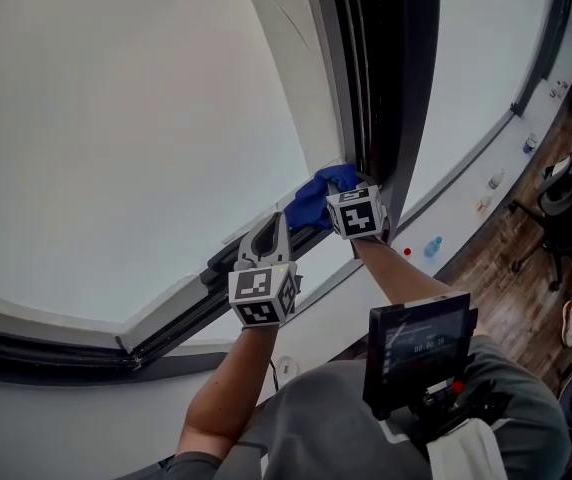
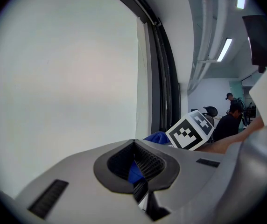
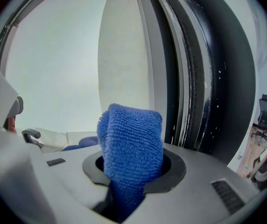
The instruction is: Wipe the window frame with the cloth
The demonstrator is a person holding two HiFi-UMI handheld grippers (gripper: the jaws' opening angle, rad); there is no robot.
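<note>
1. Head view: cloth (image 1: 314,198) sits at the frame's (image 1: 371,78) lower corner, spanning left gripper (image 1: 278,223) to right gripper (image 1: 348,190).
2. Left gripper view: jaws closed, pinching a cloth edge.
3. Right gripper view: jaws clamp the folded cloth.

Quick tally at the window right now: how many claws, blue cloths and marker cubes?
Claws: 2 (left claw, right claw)
Blue cloth: 1
Marker cubes: 2
Total: 5
</note>
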